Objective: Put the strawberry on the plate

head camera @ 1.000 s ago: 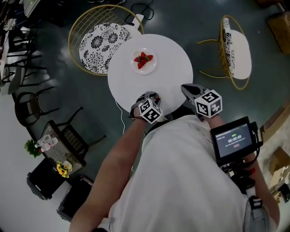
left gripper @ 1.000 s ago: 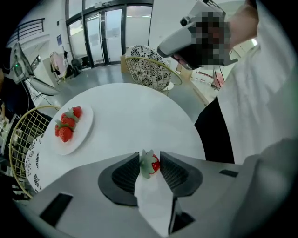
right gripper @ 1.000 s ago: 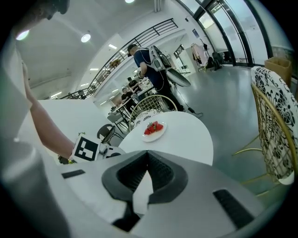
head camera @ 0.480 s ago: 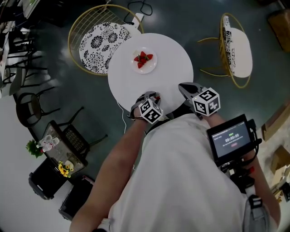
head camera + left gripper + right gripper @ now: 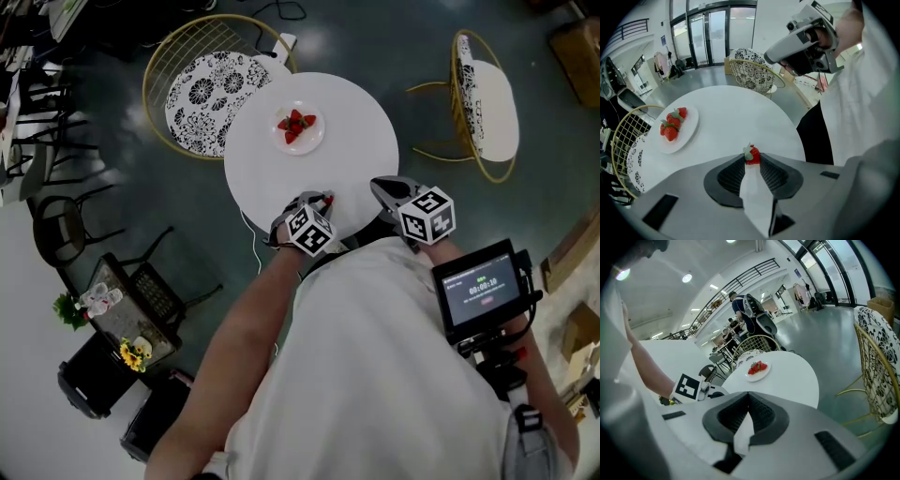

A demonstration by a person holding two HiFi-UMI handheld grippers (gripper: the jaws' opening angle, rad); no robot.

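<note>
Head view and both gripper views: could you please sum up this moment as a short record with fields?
left tool: jaws closing, on the strawberry at their tips, above the near part of the table
right tool: shut, nothing between its jaws, by the table's near edge
plate: on the far part of the table, apart from both tools
plate contents: several other strawberries
table: round, white
task status: strawberry not yet on the plate
</note>
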